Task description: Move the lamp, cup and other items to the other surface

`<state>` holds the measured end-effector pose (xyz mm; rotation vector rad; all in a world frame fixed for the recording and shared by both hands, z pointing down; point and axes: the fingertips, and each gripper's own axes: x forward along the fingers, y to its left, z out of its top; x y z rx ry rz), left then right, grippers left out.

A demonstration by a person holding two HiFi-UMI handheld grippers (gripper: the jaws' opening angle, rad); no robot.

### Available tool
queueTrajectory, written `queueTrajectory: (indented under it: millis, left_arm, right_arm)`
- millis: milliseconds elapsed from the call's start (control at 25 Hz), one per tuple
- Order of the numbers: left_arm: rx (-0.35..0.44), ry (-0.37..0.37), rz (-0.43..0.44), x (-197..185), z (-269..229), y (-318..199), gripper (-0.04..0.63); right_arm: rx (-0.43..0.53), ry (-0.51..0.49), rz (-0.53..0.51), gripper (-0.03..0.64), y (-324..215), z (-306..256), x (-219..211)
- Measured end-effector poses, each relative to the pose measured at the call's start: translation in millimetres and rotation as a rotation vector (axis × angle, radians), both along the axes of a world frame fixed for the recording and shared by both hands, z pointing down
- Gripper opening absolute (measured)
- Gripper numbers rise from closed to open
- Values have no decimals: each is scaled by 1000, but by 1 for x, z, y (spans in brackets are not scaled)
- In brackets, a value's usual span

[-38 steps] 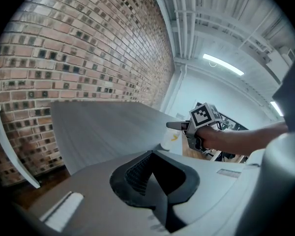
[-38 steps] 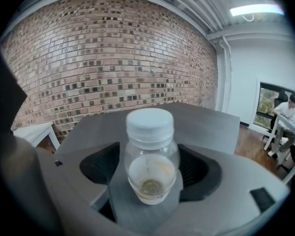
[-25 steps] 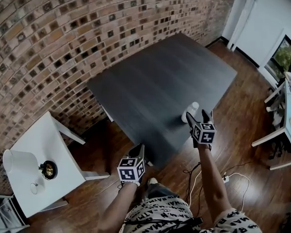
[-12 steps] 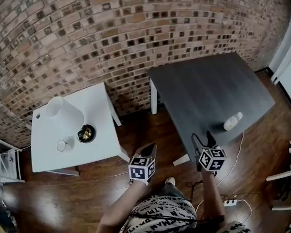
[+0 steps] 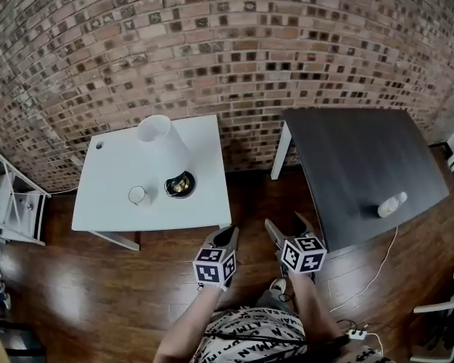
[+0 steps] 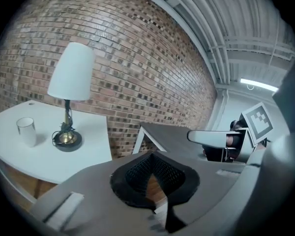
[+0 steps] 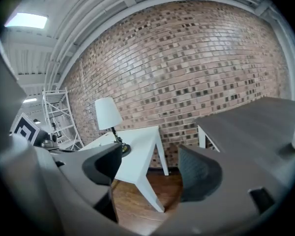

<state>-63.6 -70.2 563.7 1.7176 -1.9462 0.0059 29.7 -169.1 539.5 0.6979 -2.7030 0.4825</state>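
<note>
a: left claw (image 5: 226, 235) pinched together on nothing. right claw (image 5: 285, 224) wide, just eased in a bit, also empty. where's the stuff?

b: lamp (image 5: 160, 146) upright, cup (image 5: 138, 195) beside its base, both on the white surface (image 5: 106, 212), ahead-left. left claw's nearer.

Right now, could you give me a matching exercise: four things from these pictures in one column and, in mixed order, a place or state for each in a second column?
Things:
1. lamp
2. cup
3. white bottle
4. right gripper

Places or states:
a. alone on the dark table
b. jaws apart, nothing between them
c. on the white table, beside the lamp's base
d. carries a white shade

Pairs: 1-d, 2-c, 3-a, 4-b.
</note>
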Motion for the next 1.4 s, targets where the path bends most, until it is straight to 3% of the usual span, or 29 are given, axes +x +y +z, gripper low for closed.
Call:
queueTrajectory:
  millis: [240,520,960,1400]
  left_arm:
    - [23,11,-53,-29,-2,48,0]
    - [19,47,-95,-45,-4,77,0]
    - [38,52,-86,-57,-9,105,0]
    - [70,32,-88,-95,-14,163,0]
  right_arm:
    - [-8,22,-91,348,55,3,-37]
    - [-10,38,-119,348,89,-2,-52]
    - [-6,43,-117,348,122,-5,-66]
    - [6,27,-127,357,180,-8,-114]
